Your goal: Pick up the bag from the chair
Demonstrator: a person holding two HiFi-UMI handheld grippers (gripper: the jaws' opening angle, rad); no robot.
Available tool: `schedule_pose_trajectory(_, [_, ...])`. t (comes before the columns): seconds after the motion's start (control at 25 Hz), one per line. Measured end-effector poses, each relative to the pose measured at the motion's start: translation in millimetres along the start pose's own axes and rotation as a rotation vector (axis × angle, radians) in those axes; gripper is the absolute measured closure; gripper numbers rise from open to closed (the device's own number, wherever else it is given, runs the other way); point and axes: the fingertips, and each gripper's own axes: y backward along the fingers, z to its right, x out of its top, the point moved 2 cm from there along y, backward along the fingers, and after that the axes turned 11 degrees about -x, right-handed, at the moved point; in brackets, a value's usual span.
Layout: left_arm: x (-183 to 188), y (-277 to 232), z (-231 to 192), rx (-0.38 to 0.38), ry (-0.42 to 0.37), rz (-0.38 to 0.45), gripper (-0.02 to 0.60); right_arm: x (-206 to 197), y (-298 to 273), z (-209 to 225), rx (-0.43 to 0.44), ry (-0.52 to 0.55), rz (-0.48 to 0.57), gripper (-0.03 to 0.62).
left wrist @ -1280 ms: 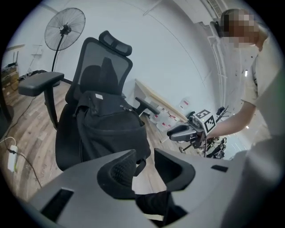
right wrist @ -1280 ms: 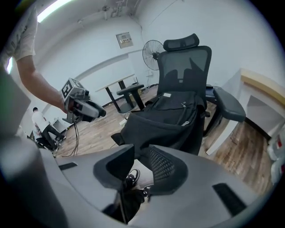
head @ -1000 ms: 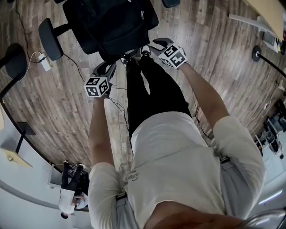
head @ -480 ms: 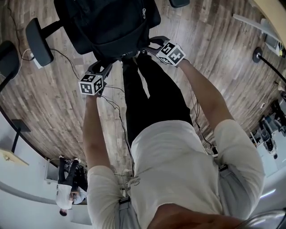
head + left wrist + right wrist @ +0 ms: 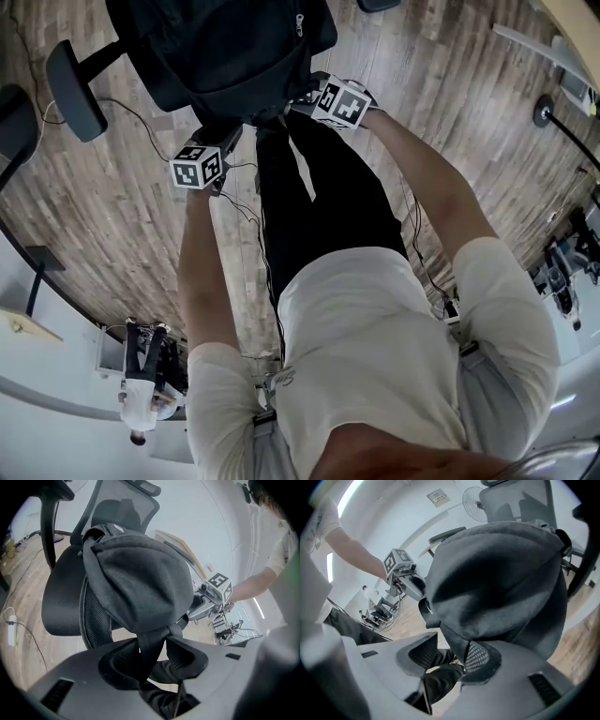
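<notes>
A black bag [image 5: 225, 47] rests on the seat of a black office chair [image 5: 70, 80], with its lower end hanging over the seat's front edge. My left gripper [image 5: 223, 139] is at the bag's lower left corner. In the left gripper view a black strap [image 5: 152, 644] of the bag [image 5: 140, 578] runs down between the jaws, which stand apart with floor showing beside it. My right gripper [image 5: 305, 101] is at the lower right corner. In its view a mesh-backed strap end [image 5: 476, 656] lies against one finger, and the jaws are apart.
The chair's mesh back [image 5: 126, 508] rises behind the bag. My legs [image 5: 319, 187] stand just in front of the seat. A white plug and cable [image 5: 9, 630] lie on the wood floor at left. A round stand base [image 5: 542, 111] is at right.
Both grippers have moved in toward the bag's lower edge, the right one sliding left under it. The straps now lie between the jaws.
</notes>
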Motion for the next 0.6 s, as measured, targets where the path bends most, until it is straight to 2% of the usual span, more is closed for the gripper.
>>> schedule_pose_trajectory(0.2, [13,15,20,-0.008,-0.005,0.008,0.422,12,23,-1,0.026,-0.077,0.048,0.491])
schedule_pose_trajectory(0.48, [48,52,41,-0.04,0.031,0.088,0.426,58,60,-4,0.062,-0.143,0.127,0.511])
schedule_pose_trajectory(0.6, [69,70,51,-0.051,0.034,0.139,0.428,82,78,-2,0.07,-0.132,0.167,0.517])
